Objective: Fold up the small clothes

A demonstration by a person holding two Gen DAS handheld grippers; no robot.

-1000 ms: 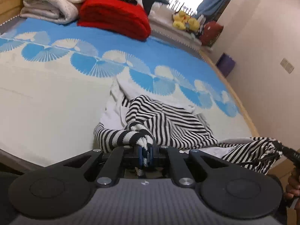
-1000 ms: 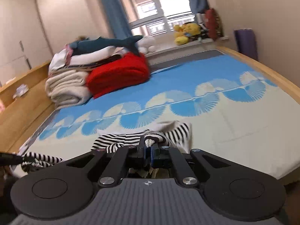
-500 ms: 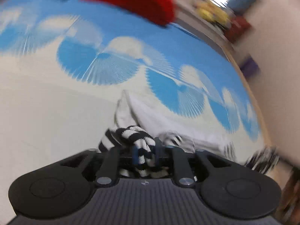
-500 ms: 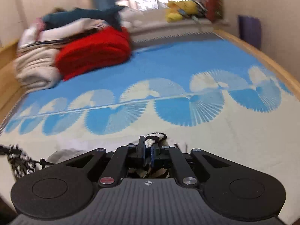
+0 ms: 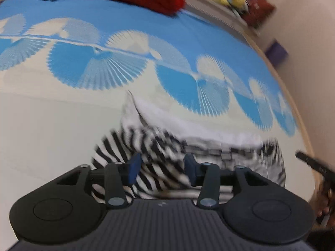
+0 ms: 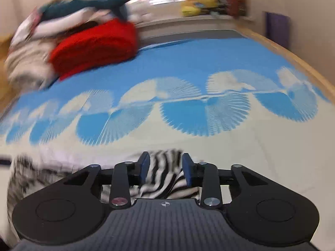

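Note:
A black-and-white striped garment (image 5: 165, 146) with a white part (image 5: 184, 121) lies on the bed, folded over near the front edge. My left gripper (image 5: 161, 167) is open, its blue pads apart with striped cloth lying loose between them. My right gripper (image 6: 166, 168) is open too, over the garment's right end (image 6: 165, 173). The right gripper's finger shows at the right edge of the left wrist view (image 5: 314, 163). Both views are motion-blurred.
The bed cover (image 6: 188, 69) is blue and cream with fan patterns. A red blanket (image 6: 94, 44) and stacked towels (image 6: 25, 62) sit at the back left, a plush shark (image 6: 88, 4) on top. Yellow toys (image 6: 196, 4) sit on the windowsill. A wooden bed rim (image 6: 293, 58) runs along the right.
Both grippers carried the garment's ends forward over the bed and then opened, letting the striped cloth drop from their pads.

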